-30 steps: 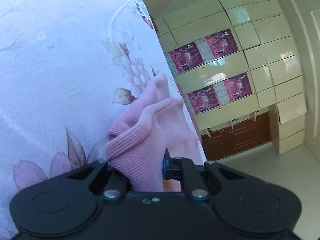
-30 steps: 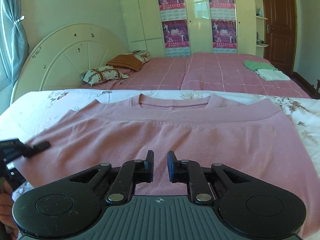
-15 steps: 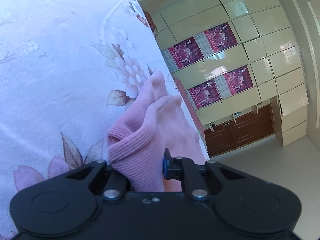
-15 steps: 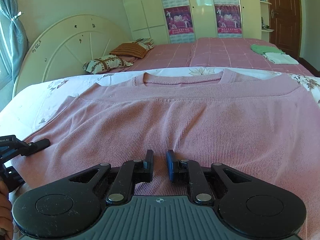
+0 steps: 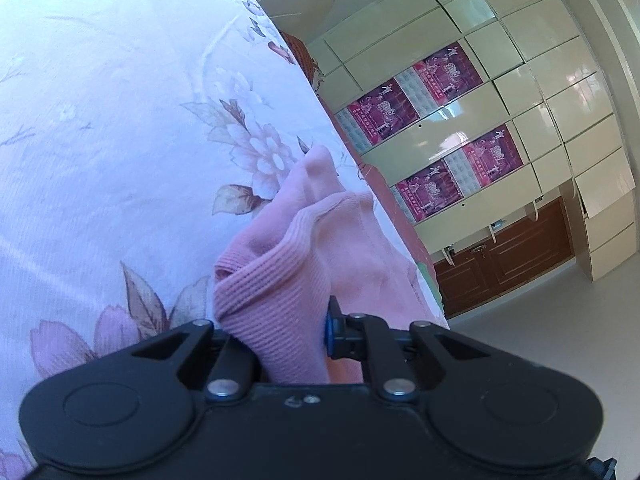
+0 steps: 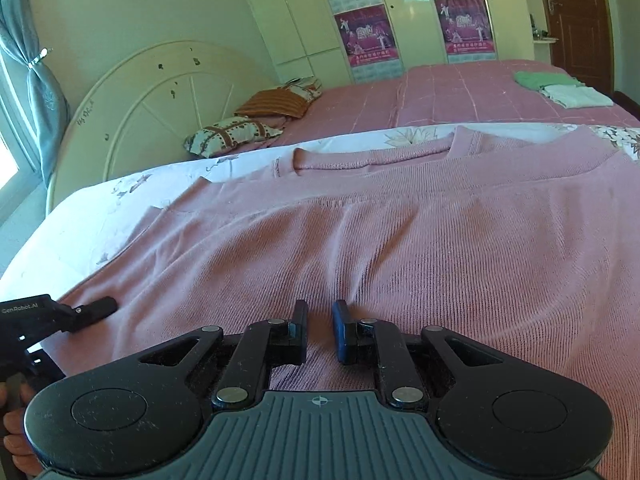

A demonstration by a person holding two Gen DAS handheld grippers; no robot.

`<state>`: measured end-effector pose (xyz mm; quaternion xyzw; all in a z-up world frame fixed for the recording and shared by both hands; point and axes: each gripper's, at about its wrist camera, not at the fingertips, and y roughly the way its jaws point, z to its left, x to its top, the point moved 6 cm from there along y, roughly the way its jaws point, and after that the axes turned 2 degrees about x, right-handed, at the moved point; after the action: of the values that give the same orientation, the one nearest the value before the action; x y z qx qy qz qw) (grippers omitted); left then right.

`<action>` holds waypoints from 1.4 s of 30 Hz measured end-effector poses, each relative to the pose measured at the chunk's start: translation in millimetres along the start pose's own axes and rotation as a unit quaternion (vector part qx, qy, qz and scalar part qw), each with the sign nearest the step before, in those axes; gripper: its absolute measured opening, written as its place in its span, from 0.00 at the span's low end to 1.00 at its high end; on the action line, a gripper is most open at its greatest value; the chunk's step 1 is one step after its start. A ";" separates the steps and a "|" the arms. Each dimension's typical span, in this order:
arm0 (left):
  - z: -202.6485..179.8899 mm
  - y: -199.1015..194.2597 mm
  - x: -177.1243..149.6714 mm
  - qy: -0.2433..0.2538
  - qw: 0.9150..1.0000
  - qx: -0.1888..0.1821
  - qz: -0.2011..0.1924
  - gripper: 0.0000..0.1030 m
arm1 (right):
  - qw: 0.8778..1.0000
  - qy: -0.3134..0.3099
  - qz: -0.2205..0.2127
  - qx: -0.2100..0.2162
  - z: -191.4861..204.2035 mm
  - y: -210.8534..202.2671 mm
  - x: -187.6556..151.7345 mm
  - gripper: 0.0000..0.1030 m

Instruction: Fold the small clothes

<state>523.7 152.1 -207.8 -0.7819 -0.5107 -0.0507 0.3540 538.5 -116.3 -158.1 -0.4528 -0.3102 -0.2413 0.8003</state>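
Lying flat across the floral bedsheet, a pink knit sweater fills most of the right wrist view, neckline toward the far side, ribbed knit faintly wrinkled through the middle. Right gripper sits low over the near part of the sweater, fingers drawn to a narrow gap with only flat fabric showing between them; whether the pads touch the cloth cannot be told. Left gripper enters at the left edge of that view, its black tip at the sweater's left edge. From the left wrist view, the left gripper is clamped on a bunched fold of the same sweater, ribbed hem doubled over between the fingers, blue pad of one finger pressed against the fabric; the other finger is hidden behind the knit. Bunched cloth rises away from the gripper toward a soft peak, sheet's pink flower print beside it. Beyond: second bed with pink checked cover, two pillows by a cream round headboard, folded green and white clothes near the far right, cream wardrobe with magenta posters, brown door.
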 end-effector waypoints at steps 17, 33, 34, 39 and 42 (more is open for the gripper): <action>-218.1 -3.3 -67.0 0.297 0.954 -0.014 0.029 0.11 | 0.981 0.136 -0.133 0.031 -99.0 -106.1 36.7 0.08; -234.8 12.2 -161.9 0.318 0.944 -0.010 0.085 0.56 | 0.962 0.214 -0.154 0.069 -209.1 -215.4 32.5 0.74; -223.7 17.8 -148.4 0.315 0.945 0.018 0.086 0.54 | 0.961 0.220 -0.143 0.084 -204.8 -210.7 31.9 0.73; -196.9 34.1 -141.5 0.334 0.934 0.046 0.120 0.47 | 0.968 0.233 -0.042 0.086 -180.8 -172.6 19.6 0.71; -179.5 35.8 -150.2 0.332 0.934 0.053 0.121 0.51 | 0.966 0.241 -0.019 0.088 -177.7 -160.5 10.5 0.71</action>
<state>533.2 -79.2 -158.4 -0.7564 -0.2672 -0.2374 0.5478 488.0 -348.7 -129.0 -0.3027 -0.1373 -0.3301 0.8835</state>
